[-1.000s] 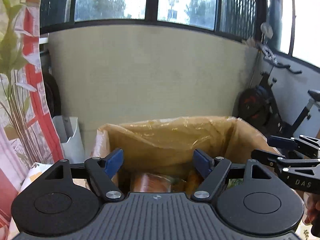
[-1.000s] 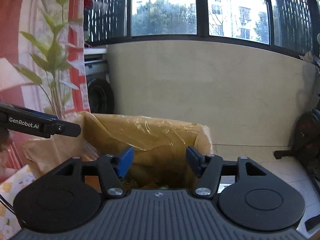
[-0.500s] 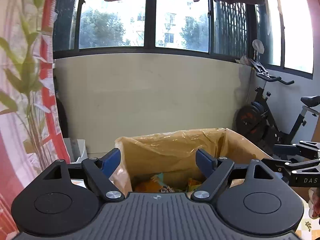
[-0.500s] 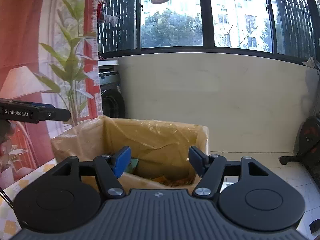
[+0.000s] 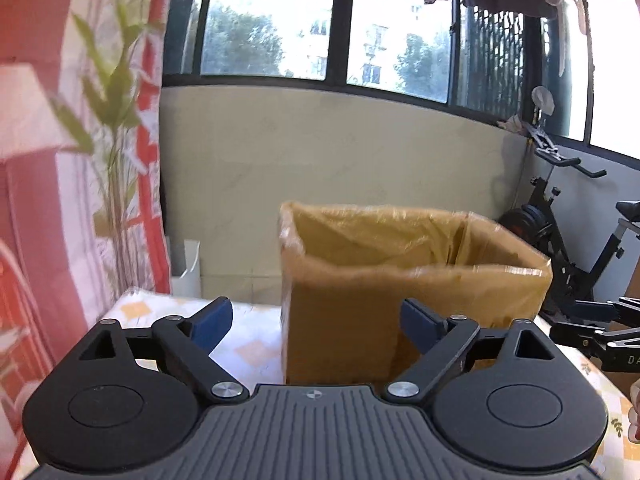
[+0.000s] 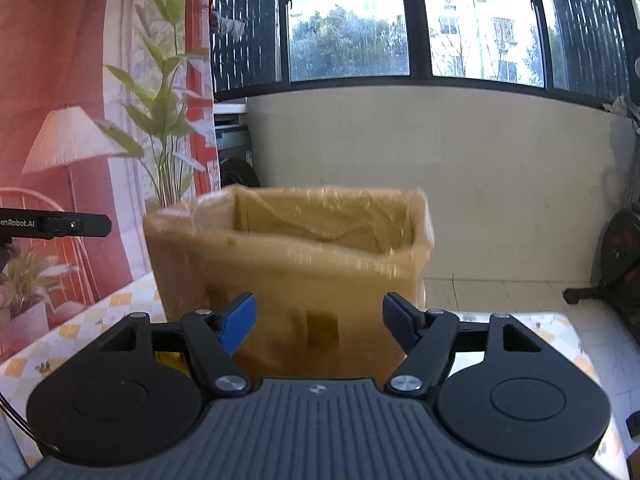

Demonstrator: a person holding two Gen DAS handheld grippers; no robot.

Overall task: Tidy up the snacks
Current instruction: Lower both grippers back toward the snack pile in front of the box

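Facing the box (image 5: 404,280) dead ahead, both grippers empty: left gripper (image 5: 316,322) and right gripper (image 6: 318,320) have just been opening, nothing between them. Snacks not visible. Approach over the rim, don't snag the liner (image 6: 320,208).

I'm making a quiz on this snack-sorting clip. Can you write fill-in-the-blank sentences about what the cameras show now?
1. The cardboard box is lined with clear ____.
2. Both the left gripper and the right gripper hold ____.
3. The box stands on a ____ tablecloth.
4. An exercise ____ stands at right of the left view.

Missing: plastic; nothing; checked; bike
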